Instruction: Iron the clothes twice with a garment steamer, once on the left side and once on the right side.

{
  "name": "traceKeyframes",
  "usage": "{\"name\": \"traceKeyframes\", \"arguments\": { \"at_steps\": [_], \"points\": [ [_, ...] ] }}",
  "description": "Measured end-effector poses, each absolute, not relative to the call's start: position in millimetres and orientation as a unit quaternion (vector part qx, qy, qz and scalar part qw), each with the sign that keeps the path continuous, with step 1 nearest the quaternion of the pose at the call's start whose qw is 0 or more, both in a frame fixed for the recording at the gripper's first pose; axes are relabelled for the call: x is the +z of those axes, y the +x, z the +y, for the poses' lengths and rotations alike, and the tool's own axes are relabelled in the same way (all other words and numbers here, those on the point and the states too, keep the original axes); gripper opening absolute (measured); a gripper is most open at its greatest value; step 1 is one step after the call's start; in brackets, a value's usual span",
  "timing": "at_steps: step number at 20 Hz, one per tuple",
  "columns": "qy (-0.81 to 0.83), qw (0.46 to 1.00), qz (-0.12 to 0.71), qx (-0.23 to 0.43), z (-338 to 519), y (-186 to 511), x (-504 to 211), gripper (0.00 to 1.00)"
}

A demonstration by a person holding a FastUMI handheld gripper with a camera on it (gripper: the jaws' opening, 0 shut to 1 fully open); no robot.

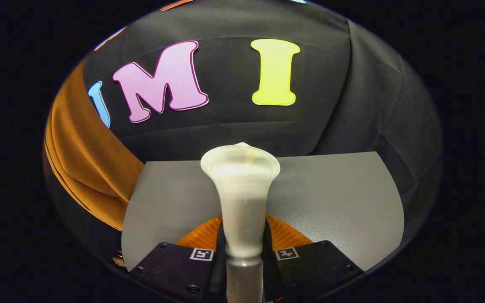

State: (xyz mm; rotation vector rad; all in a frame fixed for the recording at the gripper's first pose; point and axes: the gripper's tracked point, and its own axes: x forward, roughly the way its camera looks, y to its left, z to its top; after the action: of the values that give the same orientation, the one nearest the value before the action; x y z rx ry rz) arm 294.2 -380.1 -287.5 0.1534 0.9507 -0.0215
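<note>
Both claw [244,252] fingers clamp the white steamer [242,189] — brown garment [86,168] hangs beside.

The garment steamer [242,198] is a pale, cream-white wand with a narrow neck that flares into a wide, rounded head at its far end. It stands out straight ahead from between the gripper [244,252] fingers, which close on its neck from both sides, above the grey tabletop [343,198]. The clothes [86,168], an orange-brown garment in long soft folds, hang beyond the tabletop's left edge, apart from the steamer's head.
</note>
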Motion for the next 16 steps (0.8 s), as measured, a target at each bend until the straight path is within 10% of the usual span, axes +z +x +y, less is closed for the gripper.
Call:
{"name": "traceKeyframes", "arguments": {
  "at_steps": [16],
  "points": [
    [0.081,0.959,0.247,-0.11,-387.7,219.5,-151.0,0.37]
  ]
}}
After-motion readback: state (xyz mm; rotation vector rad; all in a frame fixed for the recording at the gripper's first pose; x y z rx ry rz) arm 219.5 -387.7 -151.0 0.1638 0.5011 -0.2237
